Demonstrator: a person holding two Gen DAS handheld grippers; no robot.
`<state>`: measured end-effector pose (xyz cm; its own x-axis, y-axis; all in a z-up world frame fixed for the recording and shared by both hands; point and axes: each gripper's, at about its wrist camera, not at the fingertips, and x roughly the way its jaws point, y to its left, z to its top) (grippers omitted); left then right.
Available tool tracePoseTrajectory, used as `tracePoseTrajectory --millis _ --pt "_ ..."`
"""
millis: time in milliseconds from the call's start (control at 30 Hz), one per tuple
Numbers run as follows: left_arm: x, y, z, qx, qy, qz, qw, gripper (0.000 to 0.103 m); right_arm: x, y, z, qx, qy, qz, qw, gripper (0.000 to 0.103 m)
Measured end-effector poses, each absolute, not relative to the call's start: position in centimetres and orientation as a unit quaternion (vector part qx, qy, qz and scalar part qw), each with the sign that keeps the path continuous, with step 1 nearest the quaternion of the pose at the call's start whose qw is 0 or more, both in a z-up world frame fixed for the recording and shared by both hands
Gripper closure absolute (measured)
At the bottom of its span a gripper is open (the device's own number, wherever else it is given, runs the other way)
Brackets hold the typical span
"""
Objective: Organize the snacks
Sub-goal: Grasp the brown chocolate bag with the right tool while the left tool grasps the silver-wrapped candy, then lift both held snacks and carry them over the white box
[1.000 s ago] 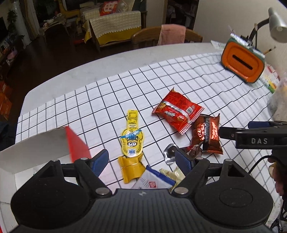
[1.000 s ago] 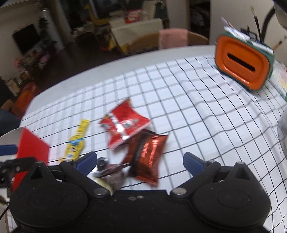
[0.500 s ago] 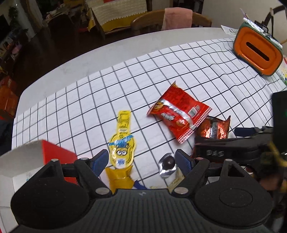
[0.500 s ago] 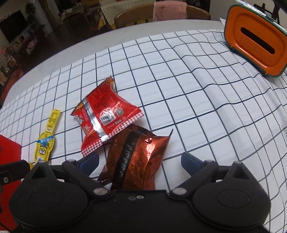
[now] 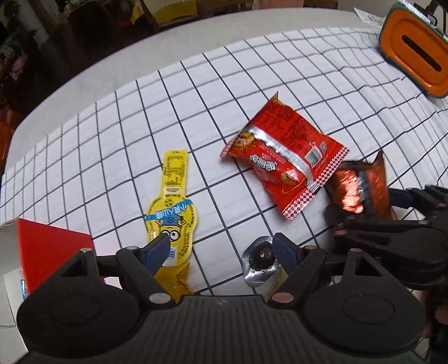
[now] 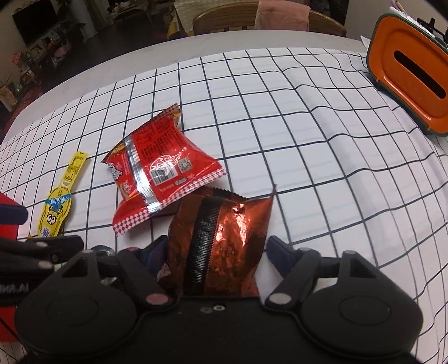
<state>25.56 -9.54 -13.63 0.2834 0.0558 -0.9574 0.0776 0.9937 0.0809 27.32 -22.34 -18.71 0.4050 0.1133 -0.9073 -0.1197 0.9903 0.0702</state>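
The right claw [image 6: 215,252] points steeply down at the worktop [image 6: 252,42]; its jaws have just been closing, and the copper-brown foil packet [image 6: 224,240] is seen between them. The right pad appears just clear of the packet edge, the left pad is hidden behind dark wrappers, so a firm grasp cannot be told. The left claw [image 5: 221,246] is spread, nothing clamped. Its left fingertip [image 5: 159,246] overlaps the yellow cartoon pouch [image 5: 172,207]; its right one sits beside a small silver-foil chocolate [image 5: 259,263] at about 3 o'clock of the gap.

The brown packet is crinkled, glossy, with a dark ribbed seam down the middle. At its 10 o'clock lies the red snack bag [image 6: 156,173], shiny plastic, silver strip, checkered hem, overlapping the brown packet's top corner. The yellow pouch is flat and bottle-shaped with a long neck. A red-and-white carton [image 5: 47,246] is at 9 o'clock in the left view. A white cloth with black grid [image 6: 308,140], wrinkled, covers the worktop. An orange slotted box [image 6: 408,81] stands far at 2 o'clock. A wooden chair [image 6: 224,16] with pink fabric is behind the worktop.
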Motion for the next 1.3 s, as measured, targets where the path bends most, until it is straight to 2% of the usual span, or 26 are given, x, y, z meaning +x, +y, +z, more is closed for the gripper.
tracePoseTrajectory --millis 133,233,333,433,467,500,600,933,1300 --pt "25.8 -9.7 -14.9 0.051 0.617 -0.016 0.785 0.04 27.1 -23.6 -18.5 -0.003 0.539 0.084 0.838 0.043" --pt "25.7 -10.1 -15.5 0.044 0.621 -0.034 0.782 0.04 26.9 -24.6 -18.5 0.004 0.539 0.087 0.838 0.047" --pt "25.8 -10.5 -16.0 0.039 0.629 -0.039 0.775 0.048 26.7 -25.2 -18.5 0.014 0.539 0.086 0.837 0.048" --pt "25.6 -10.8 -16.1 0.031 0.63 -0.052 0.774 0.051 26.5 -25.6 -18.4 0.02 0.539 0.086 0.838 0.048" --pt "25.6 -10.9 -16.3 0.035 0.632 -0.05 0.773 0.053 26.4 -25.6 -18.4 0.022 0.539 0.088 0.837 0.049" --pt "25.7 -11.0 -16.5 0.036 0.635 -0.048 0.771 0.06 26.4 -25.7 -18.4 0.022 0.539 0.088 0.838 0.049" --pt "25.6 -11.2 -16.6 0.036 0.631 -0.051 0.774 0.068 26.2 -25.7 -18.4 0.023 0.537 0.089 0.839 0.051" --pt "24.7 -9.6 -15.7 0.004 0.623 -0.041 0.781 0.07 25.0 -26.3 -17.6 0.033 0.528 0.092 0.843 0.052" --pt "23.2 -7.8 -12.6 -0.019 0.601 -0.031 0.798 0.07 22.1 -26.7 -13.8 0.043 0.506 0.103 0.856 0.052"
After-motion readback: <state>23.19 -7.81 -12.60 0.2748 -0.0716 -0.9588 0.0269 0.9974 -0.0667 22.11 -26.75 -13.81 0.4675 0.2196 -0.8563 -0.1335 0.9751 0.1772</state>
